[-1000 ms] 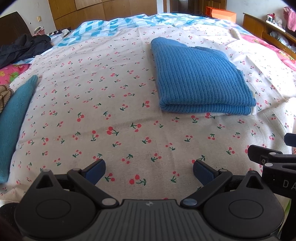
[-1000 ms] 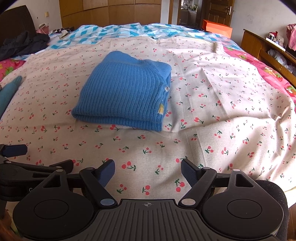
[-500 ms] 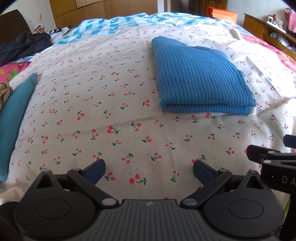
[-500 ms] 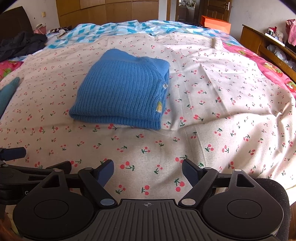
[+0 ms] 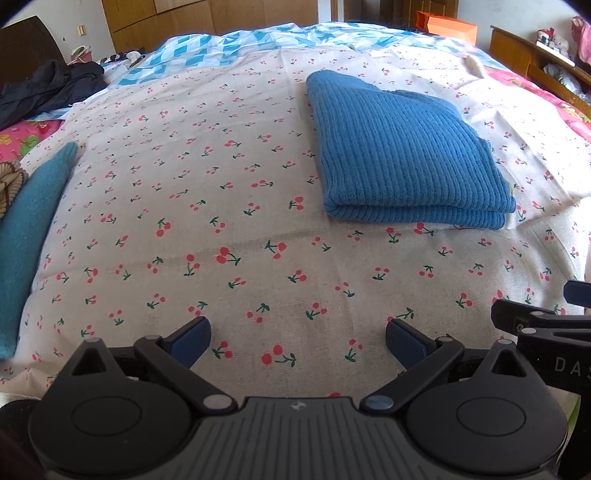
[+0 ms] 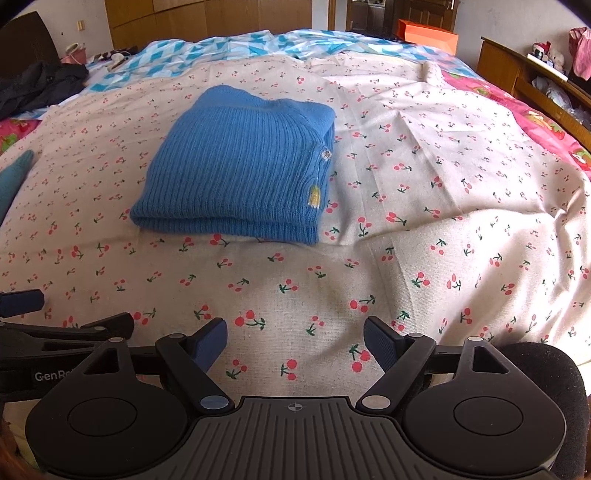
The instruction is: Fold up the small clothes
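A blue ribbed knit garment (image 5: pixel 402 155) lies folded flat on the cherry-print sheet (image 5: pixel 207 206), well beyond both grippers. In the right wrist view the same garment (image 6: pixel 240 166) sits left of centre, with a small button and a yellow patch on its right edge. My left gripper (image 5: pixel 298 341) hovers open near the bed's front edge, nothing between its blue pads. My right gripper (image 6: pixel 295 341) is open too and empty. Each gripper shows at the edge of the other's view.
A teal cloth (image 5: pixel 29 229) lies along the left edge of the bed. Dark clothing (image 5: pixel 48 88) is heaped at the far left. A blue-white patterned sheet (image 6: pixel 236 44) covers the far end. A wooden shelf (image 6: pixel 535 85) stands on the right, an orange box (image 6: pixel 428 35) behind.
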